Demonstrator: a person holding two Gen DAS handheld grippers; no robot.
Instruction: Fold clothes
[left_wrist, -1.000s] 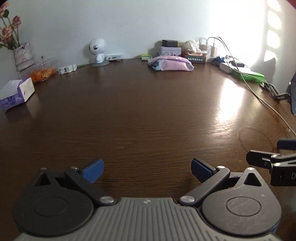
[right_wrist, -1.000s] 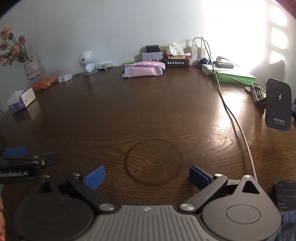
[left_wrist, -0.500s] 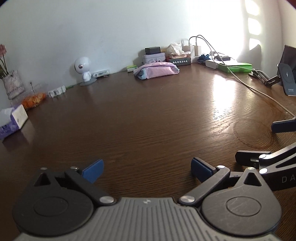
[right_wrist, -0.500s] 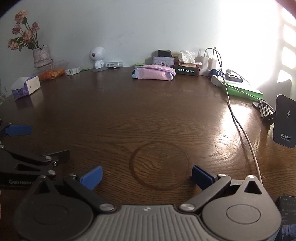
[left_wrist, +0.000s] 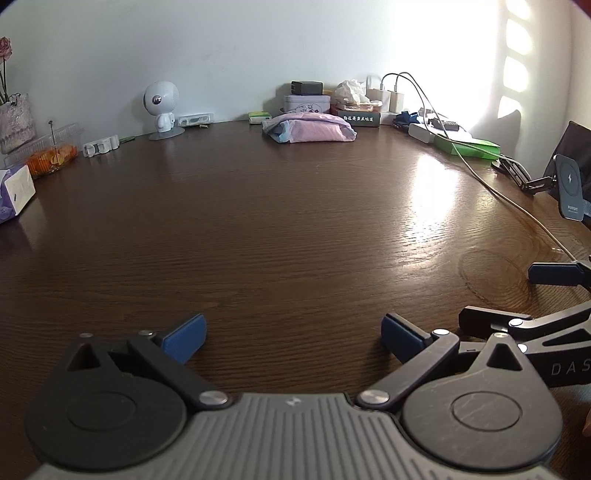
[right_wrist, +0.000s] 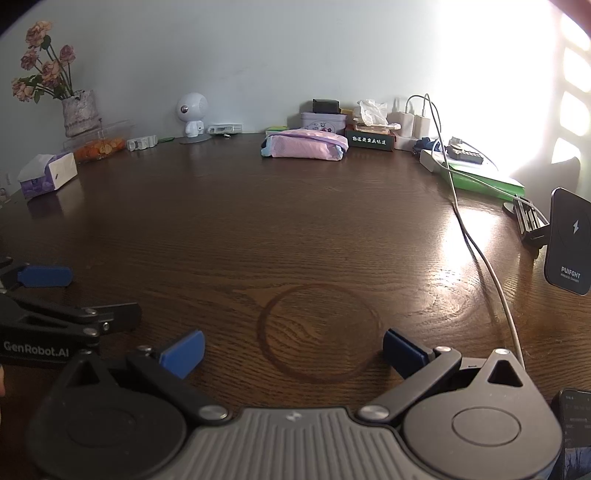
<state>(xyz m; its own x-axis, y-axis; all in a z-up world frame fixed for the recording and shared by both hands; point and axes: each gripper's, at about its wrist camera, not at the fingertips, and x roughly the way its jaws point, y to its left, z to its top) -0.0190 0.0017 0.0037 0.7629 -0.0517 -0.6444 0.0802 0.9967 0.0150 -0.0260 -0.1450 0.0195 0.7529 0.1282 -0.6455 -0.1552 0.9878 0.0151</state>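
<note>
Both my grippers, left gripper (left_wrist: 293, 336) and right gripper (right_wrist: 293, 352), low over bare table (left_wrist: 295, 229), jaws apart, nothing held. Pink folded cloth (right_wrist: 304, 147) lies far, near wall. Risk, I judge: reaching forward, right one snags white cable (right_wrist: 480, 254), drags chargers.

My dark wood table (left_wrist: 280, 229) | far edge: pink folded bundle (left_wrist: 310, 127), tissue box (right_wrist: 48, 175), white robot figure (left_wrist: 159, 110) | right: green folder (right_wrist: 484, 179), white cable (right_wrist: 480, 251)
</note>
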